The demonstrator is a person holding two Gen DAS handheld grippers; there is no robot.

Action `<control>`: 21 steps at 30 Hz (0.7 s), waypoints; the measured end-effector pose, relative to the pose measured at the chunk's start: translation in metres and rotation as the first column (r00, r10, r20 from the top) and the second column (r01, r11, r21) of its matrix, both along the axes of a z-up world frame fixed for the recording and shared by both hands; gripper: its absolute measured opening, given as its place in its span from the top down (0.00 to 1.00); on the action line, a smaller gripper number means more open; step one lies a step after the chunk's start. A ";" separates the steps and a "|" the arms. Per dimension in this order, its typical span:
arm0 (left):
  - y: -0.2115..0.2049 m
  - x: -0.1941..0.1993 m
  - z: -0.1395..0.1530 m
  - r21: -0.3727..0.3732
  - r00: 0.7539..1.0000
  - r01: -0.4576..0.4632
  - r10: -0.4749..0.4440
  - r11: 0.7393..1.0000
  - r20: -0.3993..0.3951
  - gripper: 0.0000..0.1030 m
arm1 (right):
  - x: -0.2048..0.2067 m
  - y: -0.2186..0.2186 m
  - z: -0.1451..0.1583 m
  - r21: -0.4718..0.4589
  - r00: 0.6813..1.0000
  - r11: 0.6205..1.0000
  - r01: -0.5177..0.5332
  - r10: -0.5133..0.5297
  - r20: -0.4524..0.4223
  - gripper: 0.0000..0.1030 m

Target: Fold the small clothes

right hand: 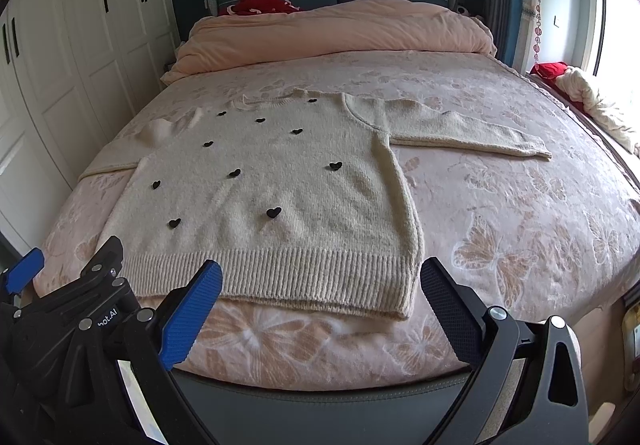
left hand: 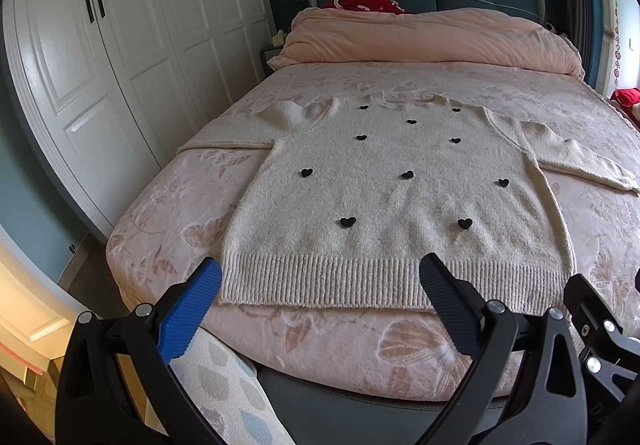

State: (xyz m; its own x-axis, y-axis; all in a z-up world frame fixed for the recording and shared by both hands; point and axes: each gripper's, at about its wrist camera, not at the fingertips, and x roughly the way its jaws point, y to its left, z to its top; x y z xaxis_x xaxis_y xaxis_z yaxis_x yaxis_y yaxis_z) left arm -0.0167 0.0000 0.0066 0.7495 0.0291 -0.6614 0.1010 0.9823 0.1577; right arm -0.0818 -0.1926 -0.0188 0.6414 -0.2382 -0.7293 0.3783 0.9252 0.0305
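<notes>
So there's a cream sweater with little black hearts laid flat, front up, on the pink floral bed. Its long axis runs foot-to-head: ribbed hem at the near edge, neckline pointing toward the rolled-up pink duvet. Both sleeves stick straight out sideways, the left one toward the white wardrobe. The left gripper and right gripper both hover just off the hem, jaws spread wide, holding nothing.
</notes>
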 end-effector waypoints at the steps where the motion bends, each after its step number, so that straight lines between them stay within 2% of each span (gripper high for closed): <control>1: 0.000 0.000 0.000 0.001 1.000 0.001 -0.001 1.000 0.001 0.06 | 0.000 0.000 -0.001 0.000 1.000 1.000 0.001 -0.001 -0.001 0.05; 10: -0.011 0.005 -0.023 0.011 0.999 0.027 -0.027 1.000 -0.038 0.06 | 0.004 -0.013 -0.023 0.058 1.000 0.998 0.007 -0.005 -0.031 0.05; 13: -0.018 0.016 -0.033 -0.024 0.996 0.050 -0.051 0.998 -0.066 0.05 | 0.013 -0.029 -0.038 0.128 0.998 0.991 -0.044 0.050 -0.041 0.05; 14: -0.018 0.021 -0.035 -0.046 0.996 0.052 -0.056 0.998 -0.075 0.05 | 0.019 -0.041 -0.042 0.153 0.997 0.986 -0.059 0.065 -0.035 0.05; 17: -0.020 0.035 -0.038 -0.089 0.996 0.039 -0.045 0.995 -0.073 0.05 | 0.034 -0.089 -0.045 0.159 1.000 0.987 -0.023 0.026 -0.016 0.05; 21: -0.024 0.060 -0.038 -0.127 0.997 0.016 -0.025 0.992 -0.067 0.05 | 0.062 -0.198 -0.052 0.214 0.991 0.968 0.127 -0.130 0.002 0.05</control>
